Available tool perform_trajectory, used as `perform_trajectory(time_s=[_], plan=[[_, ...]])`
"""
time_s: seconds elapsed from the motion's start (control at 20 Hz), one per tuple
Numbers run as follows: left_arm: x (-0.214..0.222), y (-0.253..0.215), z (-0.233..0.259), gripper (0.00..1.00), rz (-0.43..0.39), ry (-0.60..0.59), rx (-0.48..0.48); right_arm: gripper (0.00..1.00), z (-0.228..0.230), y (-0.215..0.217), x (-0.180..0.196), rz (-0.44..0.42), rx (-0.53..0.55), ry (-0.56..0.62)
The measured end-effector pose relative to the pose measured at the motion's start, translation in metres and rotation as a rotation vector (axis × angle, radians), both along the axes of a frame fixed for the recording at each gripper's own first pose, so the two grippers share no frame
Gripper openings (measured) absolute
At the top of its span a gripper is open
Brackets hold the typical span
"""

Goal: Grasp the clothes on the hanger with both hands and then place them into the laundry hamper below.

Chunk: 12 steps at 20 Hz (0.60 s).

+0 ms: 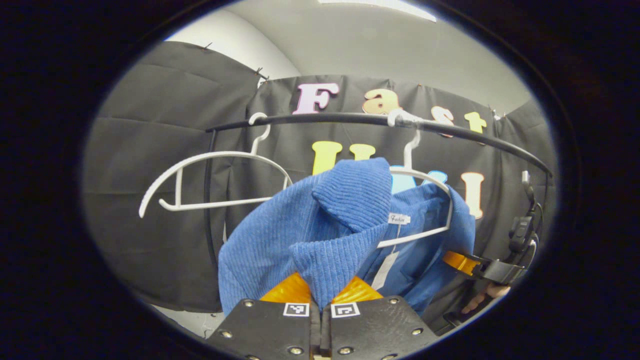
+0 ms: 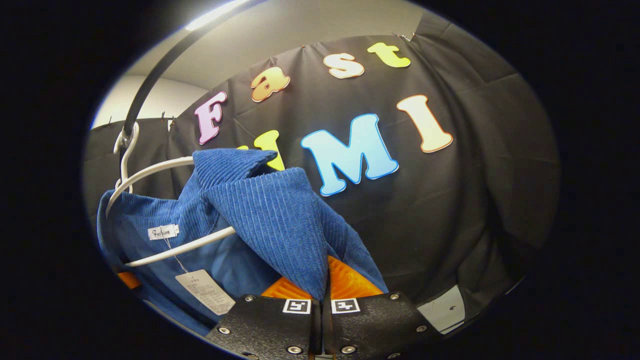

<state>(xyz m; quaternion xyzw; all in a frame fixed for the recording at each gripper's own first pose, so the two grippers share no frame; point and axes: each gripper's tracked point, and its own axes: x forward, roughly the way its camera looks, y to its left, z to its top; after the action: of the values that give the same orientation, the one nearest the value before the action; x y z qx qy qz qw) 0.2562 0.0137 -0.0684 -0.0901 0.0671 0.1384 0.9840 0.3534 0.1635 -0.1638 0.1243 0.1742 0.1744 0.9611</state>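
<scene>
As it hangs, ribbed blue corduroy shirt (image 1: 320,225), collar upturned, tagged.

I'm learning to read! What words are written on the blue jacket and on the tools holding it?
Neck label on the blue jacket: curly writing, too small to read for sure.
Hang tag: print too small to read.
Square markers on the right tool and left tool: black-and-white patterns, no words.
</scene>
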Motion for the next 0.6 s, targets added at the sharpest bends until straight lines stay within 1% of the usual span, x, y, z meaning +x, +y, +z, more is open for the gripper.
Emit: perform_trajectory(time_s=[0.2, 0.45, 0.6], plan=[[-0.014, 0.021, 0.014, 0.01, -0.001, 0.0, 0.018, 0.01, 0.015, -0.019, 0.015, -0.085, 0.009, -0.061], [-0.022, 0.045, 0.038, 0.01, 0.008, -0.033, 0.079, 0.01, 0.04, -0.041, 0.034, -0.189, 0.031, -0.141], [-0.023, 0.065, 0.05, 0.01, 0.026, -0.043, 0.117, 0.01, 0.045, -0.043, 0.039, -0.228, 0.044, -0.165]])
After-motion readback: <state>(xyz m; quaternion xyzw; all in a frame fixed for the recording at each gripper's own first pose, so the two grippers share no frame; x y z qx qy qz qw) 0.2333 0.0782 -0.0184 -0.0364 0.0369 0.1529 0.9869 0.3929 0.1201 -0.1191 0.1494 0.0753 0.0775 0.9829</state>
